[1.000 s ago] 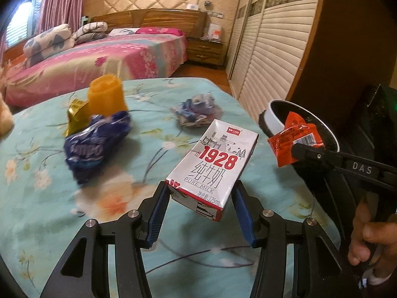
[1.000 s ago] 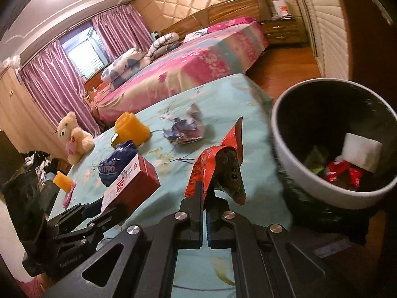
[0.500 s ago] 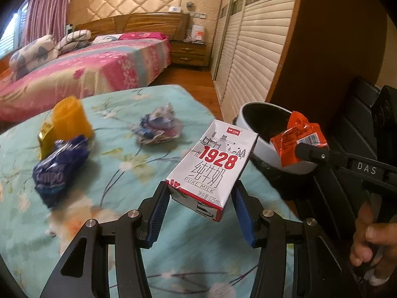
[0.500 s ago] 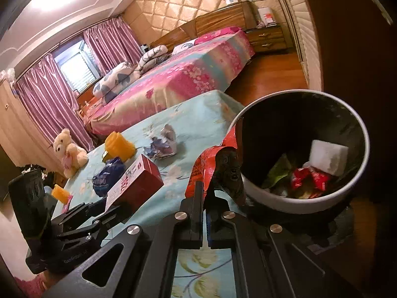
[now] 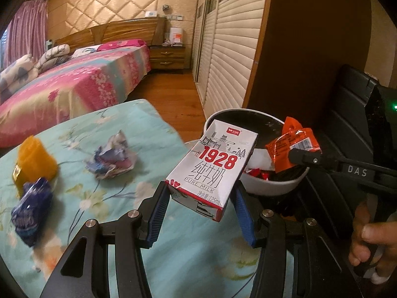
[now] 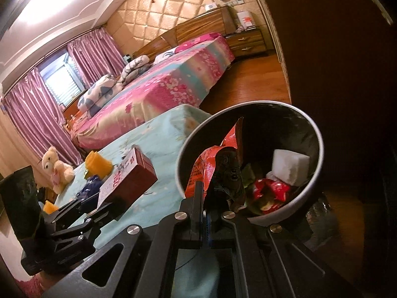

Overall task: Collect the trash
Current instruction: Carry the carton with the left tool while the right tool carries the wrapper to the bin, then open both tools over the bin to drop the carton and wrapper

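My left gripper (image 5: 202,198) is shut on a white and red milk carton (image 5: 212,165), held tilted above the table's right edge, close to the white-rimmed trash bin (image 5: 270,188). In the right wrist view the same carton (image 6: 126,178) sits in the left gripper (image 6: 99,211). My right gripper (image 6: 207,193) is shut on an orange-red snack wrapper (image 6: 213,161), held over the bin's rim (image 6: 320,146); the wrapper (image 5: 292,144) also shows over the bin in the left wrist view. Inside the bin lie a white block (image 6: 290,166) and red wrappers (image 6: 273,188).
On the floral teal tablecloth (image 5: 148,129) lie a crumpled blue-white wrapper (image 5: 111,159), a blue packet (image 5: 31,211) and an orange cup (image 5: 33,161). A pink bed (image 5: 74,84) stands behind. Louvred wardrobe doors (image 5: 230,49) rise beyond the bin. A hand (image 5: 372,238) grips the right gripper's handle.
Both grippers have moved right toward the bin with their loads. The red wrapper went from over the table edge to over the bin's mouth; the carton now overlaps the bin's rim.
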Motion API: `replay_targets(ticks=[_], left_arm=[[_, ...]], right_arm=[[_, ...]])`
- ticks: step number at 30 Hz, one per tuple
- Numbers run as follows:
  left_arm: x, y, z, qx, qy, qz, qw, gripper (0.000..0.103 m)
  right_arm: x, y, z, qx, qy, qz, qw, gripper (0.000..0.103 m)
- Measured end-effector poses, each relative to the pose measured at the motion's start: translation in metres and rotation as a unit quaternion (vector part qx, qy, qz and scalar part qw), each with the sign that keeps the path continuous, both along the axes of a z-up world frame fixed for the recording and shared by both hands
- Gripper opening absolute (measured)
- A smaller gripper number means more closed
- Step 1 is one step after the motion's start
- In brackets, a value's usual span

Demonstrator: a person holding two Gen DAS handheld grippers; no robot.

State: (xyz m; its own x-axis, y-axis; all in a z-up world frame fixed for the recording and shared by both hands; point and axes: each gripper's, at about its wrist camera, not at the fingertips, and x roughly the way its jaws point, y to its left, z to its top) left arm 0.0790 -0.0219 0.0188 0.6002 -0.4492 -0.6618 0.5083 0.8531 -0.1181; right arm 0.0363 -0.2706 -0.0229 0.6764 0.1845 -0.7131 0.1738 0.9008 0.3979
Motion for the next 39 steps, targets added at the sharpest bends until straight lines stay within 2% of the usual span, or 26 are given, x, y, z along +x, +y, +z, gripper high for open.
replay_targets(ticks=[11, 36, 39], left_arm=[[0.032, -0.036, -0.005, 0.012, 0.006, -0.017, 0.9998, 0.050], [0.054, -0.078, -0.014, 0.034, 0.003, -0.042, 0.9985, 0.049], [0.055, -0.077, -0.012, 0.026, 0.012, -0.046, 0.9985, 0.049]], right_arm=[[0.010, -0.031, -0.012, -0.003, 0.019, -0.024, 1.000, 0.001], [0.028, -0.046, -0.022, -0.005, 0.036, -0.027, 0.999, 0.001], [0.028, -0.047, -0.022, -0.005, 0.039, -0.032, 0.999, 0.007]])
